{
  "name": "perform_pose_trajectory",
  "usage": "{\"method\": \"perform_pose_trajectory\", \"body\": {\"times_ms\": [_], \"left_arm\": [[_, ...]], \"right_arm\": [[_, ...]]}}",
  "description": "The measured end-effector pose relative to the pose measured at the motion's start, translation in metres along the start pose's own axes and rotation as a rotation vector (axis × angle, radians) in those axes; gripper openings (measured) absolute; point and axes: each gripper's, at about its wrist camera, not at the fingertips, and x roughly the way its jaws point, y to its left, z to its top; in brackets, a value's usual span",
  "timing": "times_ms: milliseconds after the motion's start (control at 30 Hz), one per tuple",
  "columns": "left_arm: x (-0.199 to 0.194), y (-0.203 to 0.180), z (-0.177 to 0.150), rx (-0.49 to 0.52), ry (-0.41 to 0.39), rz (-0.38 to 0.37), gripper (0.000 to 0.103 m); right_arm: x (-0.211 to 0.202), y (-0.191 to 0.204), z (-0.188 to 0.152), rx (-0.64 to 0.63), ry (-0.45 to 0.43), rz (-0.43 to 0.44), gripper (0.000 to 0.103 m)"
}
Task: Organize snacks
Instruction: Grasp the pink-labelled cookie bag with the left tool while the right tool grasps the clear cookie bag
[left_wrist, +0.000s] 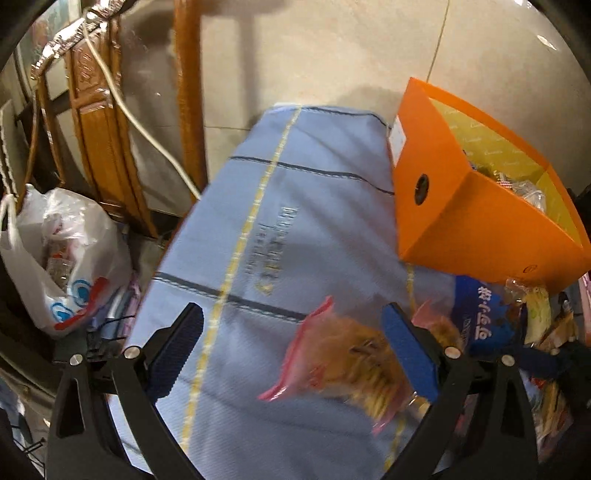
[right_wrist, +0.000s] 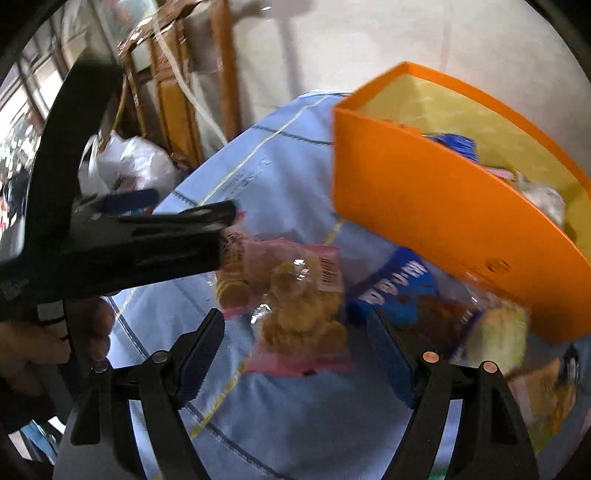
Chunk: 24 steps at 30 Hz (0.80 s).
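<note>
Left gripper (left_wrist: 293, 345) and right gripper (right_wrist: 295, 349) angle downward, fingers spread, empty.

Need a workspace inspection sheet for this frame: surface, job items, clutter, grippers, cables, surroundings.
Surface: light blue cloth with dark and yellow stripes, mostly bare.
Job's things: pink-edged cookie bag and blue snack pack lying on the cloth; orange box already holding snacks.
Clutter: white plastic bag off the cloth's edge.
Grippers: left gripper open, empty; right gripper open, empty, over the cookie bag.
Cables: white cord behind the cloth.
Surroundings: wooden furniture, pale tiled floor.
</note>
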Motion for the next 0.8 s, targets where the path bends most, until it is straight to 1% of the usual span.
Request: {"method": "perform_pose_trajectory", "body": {"times_ms": [100,167,200,233,267,300,333,367,400,467,567,667,733,800], "left_arm": [[0.018,-0.004,-0.001,0.017,0.028,0.027,0.095],[0.027,0.000,-0.005,0.004,0.052,0.040,0.095],[0.030,0.002,-0.007,-0.007,0.053,0.043,0.096],[0.032,0.006,-0.010,-0.020,0.050,0.045,0.096],[0.033,0.008,-0.014,-0.024,0.047,0.051,0.096],[0.034,0.009,-0.017,-0.020,0.045,0.061,0.096],[0.035,0.009,-0.021,-0.001,0.047,0.070,0.095],[0.034,0.008,-0.025,0.019,0.043,0.060,0.089],[0.031,0.005,-0.030,0.053,0.030,0.043,0.087],[0.024,0.001,-0.036,0.095,0.001,0.030,0.075],[0.013,0.000,-0.046,0.129,-0.026,-0.022,0.075],[0.001,0.002,-0.052,0.152,-0.051,-0.076,0.078],[-0.006,0.003,-0.056,0.177,-0.065,-0.113,0.081],[-0.012,0.004,-0.060,0.193,-0.077,-0.150,0.082]], "right_arm": [[0.016,-0.003,0.001,0.018,0.017,-0.004,0.080],[0.022,-0.005,-0.001,0.023,-0.009,0.009,0.080],[0.025,-0.002,-0.004,0.000,-0.023,0.011,0.080],[0.032,0.002,-0.008,-0.024,0.003,0.004,0.080],[0.039,0.001,-0.011,-0.033,0.036,0.003,0.076],[0.045,0.002,-0.018,-0.057,0.060,-0.017,0.075],[0.043,0.004,-0.022,-0.083,0.044,-0.030,0.070],[0.042,0.003,-0.023,-0.077,0.038,-0.027,0.066],[0.039,-0.002,-0.023,-0.041,0.036,-0.019,0.064],[0.033,-0.011,-0.023,0.018,0.032,0.015,0.063],[0.030,-0.016,-0.026,0.005,0.049,0.045,0.065],[0.028,-0.016,-0.027,-0.044,0.049,0.026,0.066],[0.028,-0.015,-0.025,-0.051,0.045,0.027,0.067],[0.026,-0.012,-0.022,-0.070,0.031,0.025,0.068]]}}
